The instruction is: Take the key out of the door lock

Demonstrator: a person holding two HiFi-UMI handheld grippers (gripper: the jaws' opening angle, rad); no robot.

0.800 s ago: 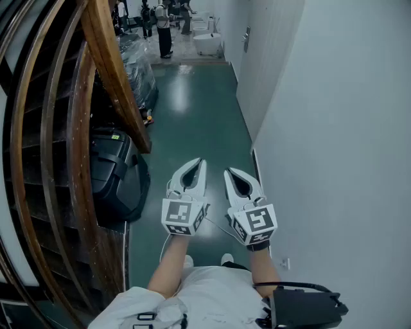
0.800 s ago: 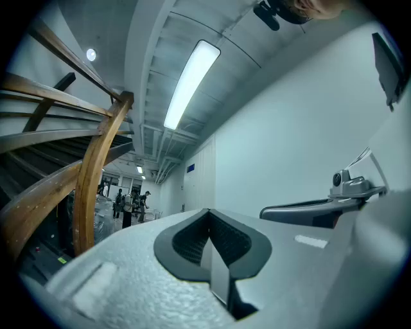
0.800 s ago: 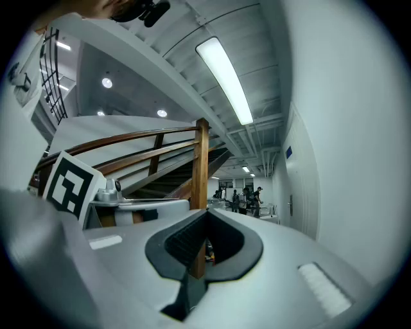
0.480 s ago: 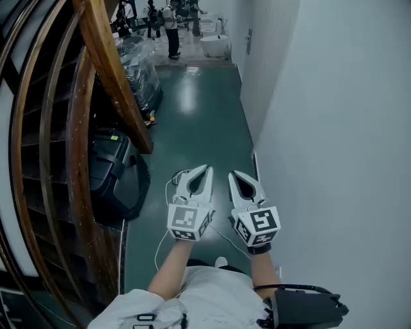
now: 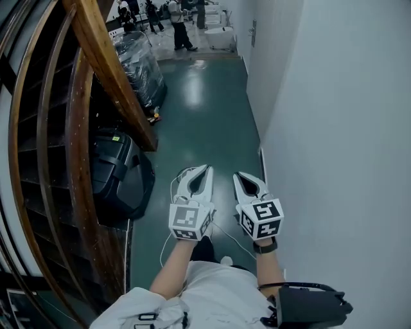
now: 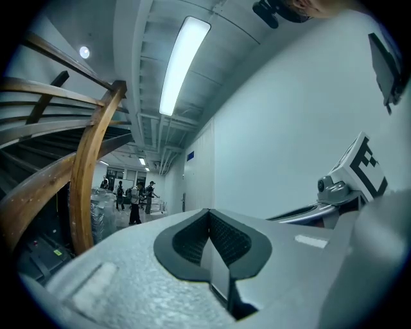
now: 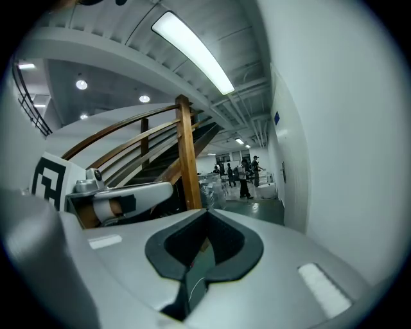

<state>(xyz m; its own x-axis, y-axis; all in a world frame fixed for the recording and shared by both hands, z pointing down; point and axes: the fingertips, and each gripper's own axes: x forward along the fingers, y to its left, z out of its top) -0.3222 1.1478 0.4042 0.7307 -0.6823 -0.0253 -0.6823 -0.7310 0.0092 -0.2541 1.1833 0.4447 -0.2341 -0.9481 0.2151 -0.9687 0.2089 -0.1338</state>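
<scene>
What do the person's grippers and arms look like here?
The left gripper and right gripper are white, with curved jaws, dark textured pads and a cube of black-and-white square markers each. A thin white cable runs beside the left one. The person wears a white short-sleeved shirt and a black wristband on the right.

Top centre, the small dark door fitting [image 5: 254, 33] is too tiny to make out; the distant standing people [image 5: 176, 16] are cropped by the top edge.
</scene>
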